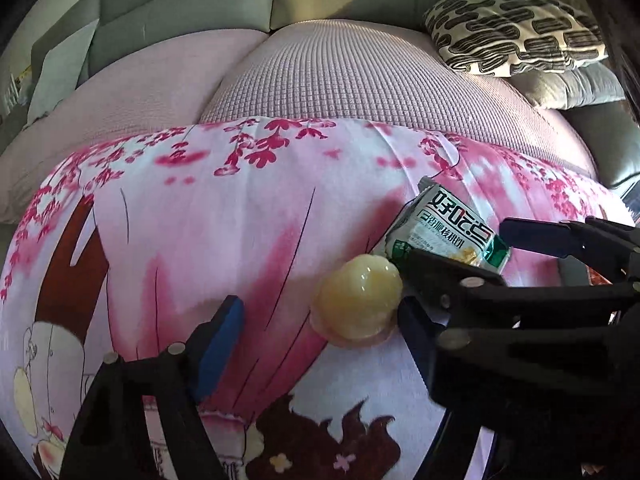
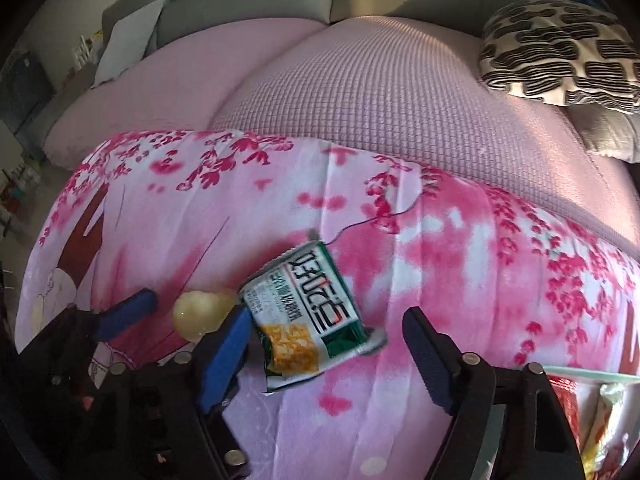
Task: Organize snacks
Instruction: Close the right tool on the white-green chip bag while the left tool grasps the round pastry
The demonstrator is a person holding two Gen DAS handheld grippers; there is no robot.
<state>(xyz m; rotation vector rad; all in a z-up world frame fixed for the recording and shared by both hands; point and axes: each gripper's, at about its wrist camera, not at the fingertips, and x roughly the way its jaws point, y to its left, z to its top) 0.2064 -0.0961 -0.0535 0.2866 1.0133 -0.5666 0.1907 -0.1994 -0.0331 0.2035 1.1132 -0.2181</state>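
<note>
A grey sofa (image 1: 192, 8) with pink seat covers fills the top of both views; a black-and-cream patterned pillow (image 1: 516, 36) lies at upper right. A pink blossom-print cloth (image 1: 224, 216) spreads across the lower frame. On it, centre-low in the right wrist view, lies a green-and-white snack packet (image 2: 308, 316), between the parted fingers of the right tongs (image 2: 324, 344), which hold nothing. Just left of the packet sits a pale yellow jelly cup (image 1: 360, 300), between the fingers of the left tongs (image 1: 320, 328), also parted and gripping nothing.
</note>
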